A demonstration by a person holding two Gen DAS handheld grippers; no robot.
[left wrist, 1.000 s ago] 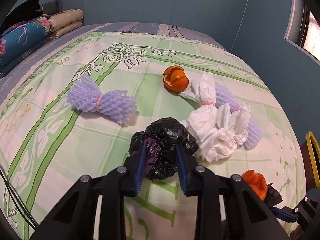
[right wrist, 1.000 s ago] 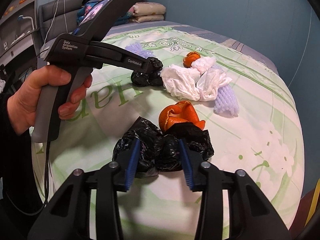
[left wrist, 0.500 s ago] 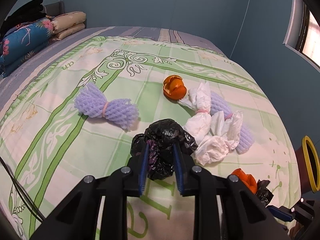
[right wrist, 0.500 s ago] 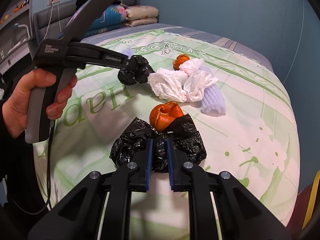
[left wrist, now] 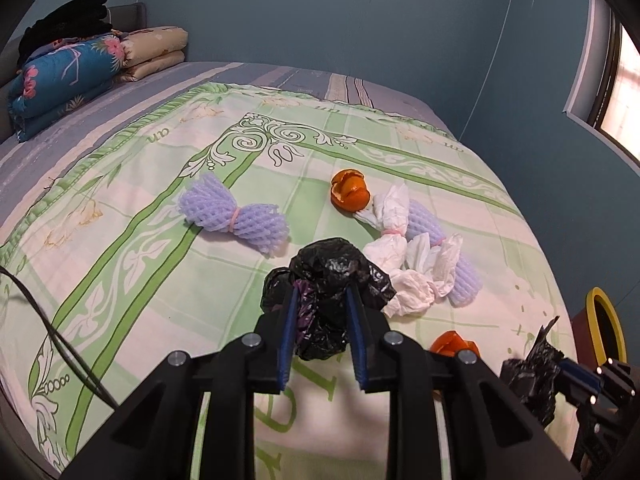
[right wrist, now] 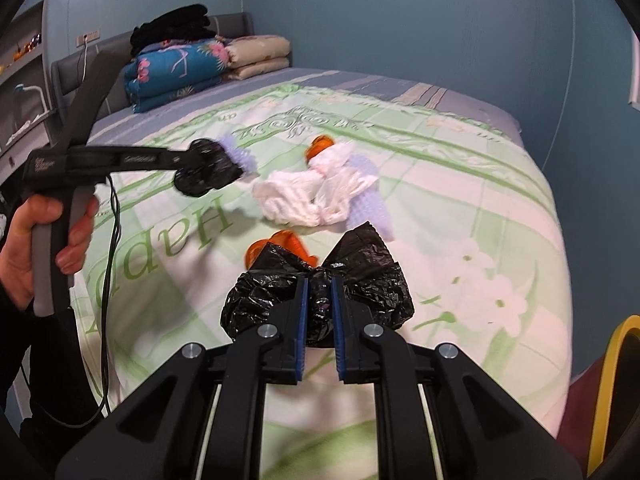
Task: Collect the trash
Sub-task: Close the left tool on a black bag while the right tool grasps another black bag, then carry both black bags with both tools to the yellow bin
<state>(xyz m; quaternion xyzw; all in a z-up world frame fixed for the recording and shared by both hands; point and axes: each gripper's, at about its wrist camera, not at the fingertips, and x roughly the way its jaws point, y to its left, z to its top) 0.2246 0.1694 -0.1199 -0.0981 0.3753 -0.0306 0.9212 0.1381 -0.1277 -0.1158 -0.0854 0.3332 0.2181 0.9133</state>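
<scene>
- Trash is scattered over a bed (left wrist: 120,208) covered by a green-and-white patterned sheet; two pieces are gripped, the rest lie on the sheet.
- One crumpled black bag (left wrist: 332,280) is clamped between the blue pads of the left tool (left wrist: 322,312) and is seen held above the sheet in the right wrist view.
- A second black bag (right wrist: 320,296) is pinched at its knotted middle by the right tool (right wrist: 319,308), whose jaws have just been closing on it; its two halves bulge out to either side.
- The left tool's grey handle is gripped by a hand (right wrist: 36,248), with a thin black cable hanging from it.
- A piece of orange peel (right wrist: 280,246) lies on the sheet just behind the second bag.
- Another orange peel (left wrist: 350,190) lies further off, touching a cluster of white plastic bundles (left wrist: 400,256) and a purple foam net (left wrist: 460,276).
- A separate purple foam net (left wrist: 234,218), tied at its middle, lies apart to the left.
- Folded quilts (left wrist: 72,72) are stacked at the bed's far corner.
- A yellow-rimmed bin (left wrist: 604,328) stands beside the bed at the right.
</scene>
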